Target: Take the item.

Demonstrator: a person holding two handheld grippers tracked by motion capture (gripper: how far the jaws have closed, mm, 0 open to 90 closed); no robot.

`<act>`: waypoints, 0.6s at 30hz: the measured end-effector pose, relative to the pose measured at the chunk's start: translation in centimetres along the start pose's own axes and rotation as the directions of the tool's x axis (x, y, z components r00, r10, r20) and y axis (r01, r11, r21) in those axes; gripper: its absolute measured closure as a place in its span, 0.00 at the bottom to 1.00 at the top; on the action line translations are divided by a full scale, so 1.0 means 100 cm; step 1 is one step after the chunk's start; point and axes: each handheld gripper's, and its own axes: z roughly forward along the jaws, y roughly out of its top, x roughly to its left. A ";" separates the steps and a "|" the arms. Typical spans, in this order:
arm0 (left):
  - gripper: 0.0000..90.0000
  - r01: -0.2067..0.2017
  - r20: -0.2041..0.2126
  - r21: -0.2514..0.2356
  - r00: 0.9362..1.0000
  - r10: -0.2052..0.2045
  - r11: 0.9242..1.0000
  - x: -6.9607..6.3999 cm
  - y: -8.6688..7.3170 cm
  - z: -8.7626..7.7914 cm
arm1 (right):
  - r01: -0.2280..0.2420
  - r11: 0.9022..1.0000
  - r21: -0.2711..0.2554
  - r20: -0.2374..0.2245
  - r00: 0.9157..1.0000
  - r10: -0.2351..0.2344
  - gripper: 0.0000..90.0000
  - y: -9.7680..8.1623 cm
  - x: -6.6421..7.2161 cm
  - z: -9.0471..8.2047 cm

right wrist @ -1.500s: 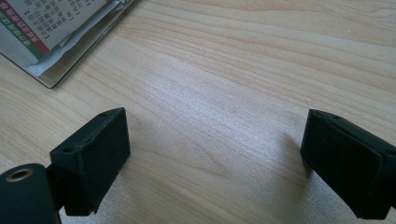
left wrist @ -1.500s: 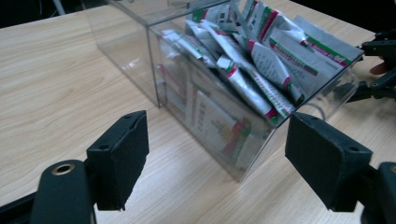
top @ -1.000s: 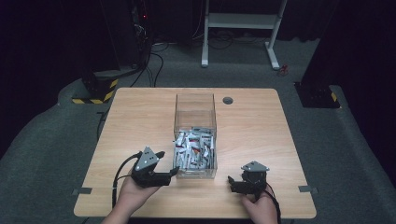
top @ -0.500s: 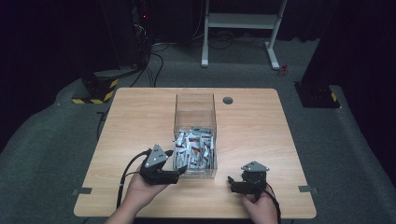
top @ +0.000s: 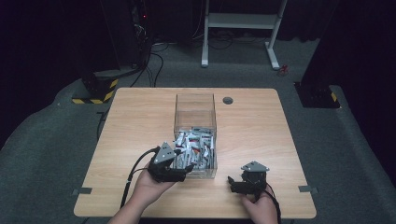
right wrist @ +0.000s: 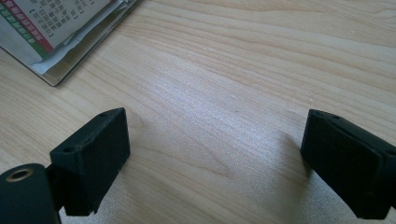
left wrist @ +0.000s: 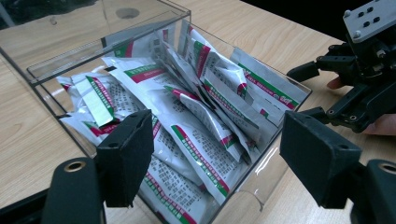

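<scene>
**Left gripper reached the box of sachets**

The clear box (top: 195, 135) stood mid-tabletop (top: 130, 126), its near end full of white sachets (left wrist: 196, 135) with green and red bands; their print was too small to read. The left gripper (left wrist: 219, 154), fingers spread, had moved in from beside the box to its near corner. The right gripper (right wrist: 215, 158) stayed put, fingers apart, over bare wood.

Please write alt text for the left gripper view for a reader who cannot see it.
Open black tongs frame a clear plastic box heaped with white sachets striped green and red. The box stands on a wooden table, with the other gripper at right.
</scene>
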 end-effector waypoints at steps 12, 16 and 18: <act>0.34 0.006 0.008 0.008 1.000 -0.006 1.000 -0.002 0.006 0.012 | 0.002 1.000 0.000 -0.004 1.000 -0.002 0.09 0.000 0.000 0.000; 0.41 0.013 -0.001 0.010 1.000 -0.013 1.000 -0.002 0.007 0.015 | 0.003 1.000 -0.001 -0.004 1.000 -0.003 0.09 0.000 0.000 0.000; 0.44 0.025 -0.006 0.016 1.000 -0.025 1.000 -0.001 0.008 0.017 | 0.003 1.000 -0.001 -0.004 1.000 -0.003 0.09 0.000 0.000 0.000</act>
